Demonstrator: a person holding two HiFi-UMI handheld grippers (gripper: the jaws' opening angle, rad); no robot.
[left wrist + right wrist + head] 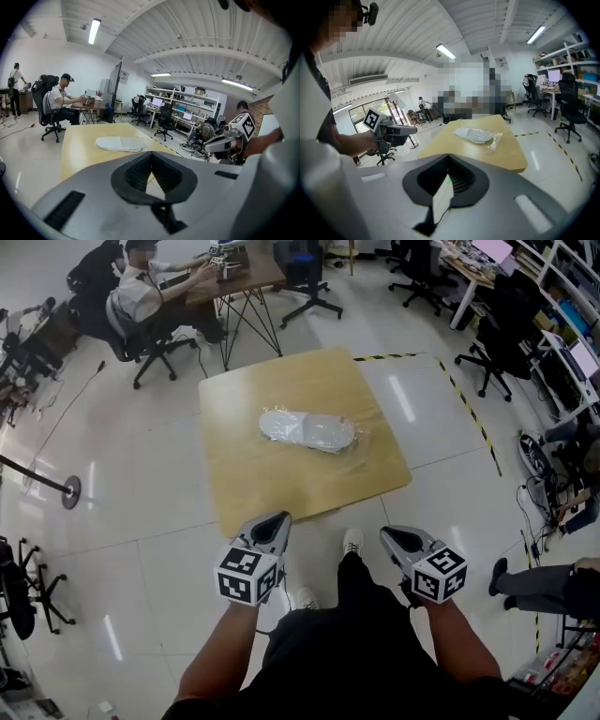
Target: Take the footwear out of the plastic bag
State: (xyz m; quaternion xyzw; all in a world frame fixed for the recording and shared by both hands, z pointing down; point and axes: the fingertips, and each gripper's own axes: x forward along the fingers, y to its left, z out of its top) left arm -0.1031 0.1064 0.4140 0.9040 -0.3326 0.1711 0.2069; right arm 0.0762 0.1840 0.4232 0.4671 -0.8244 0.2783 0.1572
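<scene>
Hard to make out: the footwear (pixel 307 428) shows only as flat white shapes through clear film. They overlap, and the kind and count cannot be told. In the left gripper view it reads as one low pale slab (pixel 119 143), with no detail.

Task item: the plastic bag (pixel 353 442) is transparent and crinkled, and it lies flat on the wooden worktop (pixel 281 488) with the footwear inside. Slack film trails off one end, the end towards the right claw's side (pixel 498 135).

Left claw (pixel 274 521): the jaws meet at the tips, leaving only the hollow behind them (pixel 151 153). It holds nothing and touches nothing. The bag is ahead of it and slightly to its right, well apart.

Right claw (pixel 392 533): the jaws are likewise together at the tips (pixel 448 155), and it is empty. The bag lies ahead and to its left, well apart. The worktop's near edge is just ahead of both claws.
</scene>
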